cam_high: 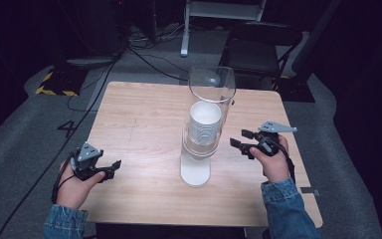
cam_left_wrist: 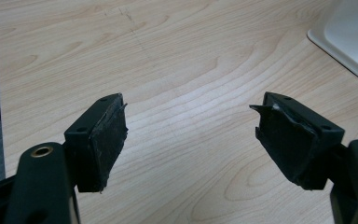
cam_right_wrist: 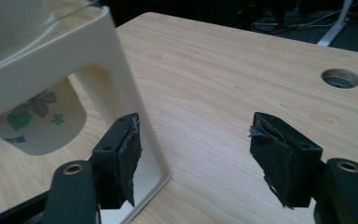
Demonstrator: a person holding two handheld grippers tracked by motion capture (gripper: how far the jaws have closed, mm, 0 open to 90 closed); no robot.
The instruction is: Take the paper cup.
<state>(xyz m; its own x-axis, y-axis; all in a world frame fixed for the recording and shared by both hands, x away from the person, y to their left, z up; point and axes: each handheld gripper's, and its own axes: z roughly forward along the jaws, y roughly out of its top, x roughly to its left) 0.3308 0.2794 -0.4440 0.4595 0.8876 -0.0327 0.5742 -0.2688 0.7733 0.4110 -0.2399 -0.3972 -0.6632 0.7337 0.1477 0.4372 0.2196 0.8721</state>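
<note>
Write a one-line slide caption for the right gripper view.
Open right gripper beside the cream plastic cup dispenser, a flower-printed paper cup hanging beneath, on the light wooden table.

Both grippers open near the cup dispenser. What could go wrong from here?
1. The cup dispenser is tall on a narrow base; a sideways push from the right gripper, already close beside it, might tip it.
2. The pads on the right gripper's fingers look torn and frayed, so a thin paper cup may slip.
3. The cup hangs under the dispenser; pinching hard could crush it.

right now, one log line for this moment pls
left gripper: open, empty | right gripper: open, empty, beside cup dispenser | cups: stacked inside | table: otherwise bare
</note>
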